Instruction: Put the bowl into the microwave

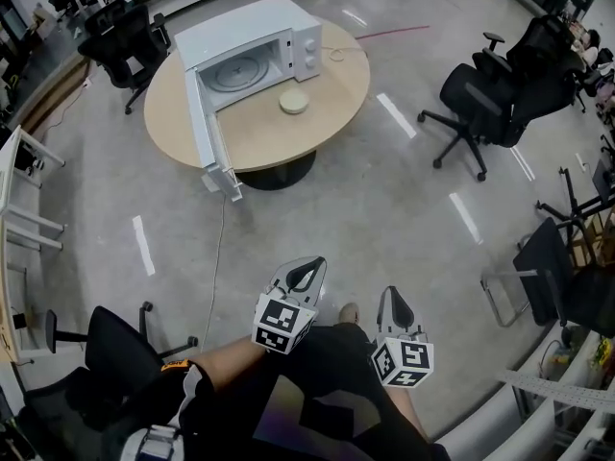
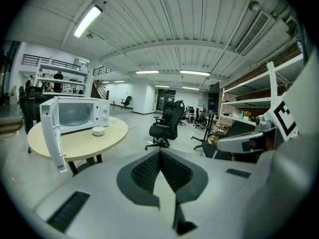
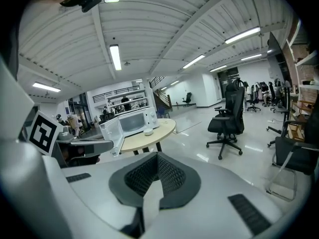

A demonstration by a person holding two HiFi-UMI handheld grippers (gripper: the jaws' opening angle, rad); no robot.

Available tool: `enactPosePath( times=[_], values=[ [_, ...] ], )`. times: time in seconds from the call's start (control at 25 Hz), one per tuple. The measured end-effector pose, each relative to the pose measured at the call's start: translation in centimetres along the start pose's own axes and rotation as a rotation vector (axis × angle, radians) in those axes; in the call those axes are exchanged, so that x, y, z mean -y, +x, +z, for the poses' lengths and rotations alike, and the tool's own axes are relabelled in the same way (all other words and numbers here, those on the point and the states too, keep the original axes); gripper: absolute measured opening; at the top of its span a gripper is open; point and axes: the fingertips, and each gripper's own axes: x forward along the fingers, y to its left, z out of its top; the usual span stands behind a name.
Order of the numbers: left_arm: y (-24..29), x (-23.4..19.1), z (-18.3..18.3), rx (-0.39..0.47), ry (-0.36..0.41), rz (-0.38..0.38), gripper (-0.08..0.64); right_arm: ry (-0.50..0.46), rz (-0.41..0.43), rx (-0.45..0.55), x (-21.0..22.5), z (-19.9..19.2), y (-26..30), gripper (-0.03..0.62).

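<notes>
Two handheld tools, the left gripper [image 1: 306, 275] and the right gripper [image 1: 394, 307], hang side by side, each with its jaws pressed together and gripping nothing. Well ahead of both, one white bowl [image 1: 294, 101] sits on a single round table [image 1: 259, 134], just outside one microwave [image 1: 252, 51] whose door [image 1: 207, 128] stands open.

light: bright and even, supplied by ceiling strip lights [image 2: 89, 21] | glare: white streaks are reflected on the polished floor [image 1: 396, 113] | shadow: a soft dark patch is cast under the counter [image 1: 259, 134] | distortion: strong fisheye bending and black corners are seen in both gripper views | focus: the left gripper [image 2: 160, 154] is rendered slightly soft near the lens
</notes>
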Motion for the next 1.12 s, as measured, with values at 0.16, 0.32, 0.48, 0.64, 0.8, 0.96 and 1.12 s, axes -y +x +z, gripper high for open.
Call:
enactPosePath(
  times=[0.16,0.32,0.48,0.64,0.8,0.96,1.12],
  values=[
    [2.2,1.2,1.4,0.011,0.007,0.052,0.048,-0.012,0.058,-0.006,2.9,1.5,1.5,0.015],
    [3.9,2.6,2.2,0.011,0.006,0.104,0.048,-0.029,0.124,-0.006,5.1,2.8,2.5,0.015],
    [5.2,3.9,2.3,0.005,0.012,0.149,0.048,-0.034,0.186,-0.009,6.5,3.3,3.2,0.015],
    [6.0,4.4,2.3,0.011,0.003,0.202,0.048,-0.042,0.234,-0.014,7.9,3.4,3.9,0.015],
    [6.5,5.2,2.2,0.022,-0.007,0.246,0.048,-0.061,0.275,-0.014,9.2,3.7,4.3,0.015],
    [6.8,6.0,2.2,0.03,-0.016,0.277,0.048,-0.068,0.306,-0.015,9.9,3.9,4.3,0.015],
    [7.0,6.6,1.8,0.018,-0.022,0.301,0.048,-0.067,0.329,-0.031,10.6,3.8,4.5,0.015]
  ],
)
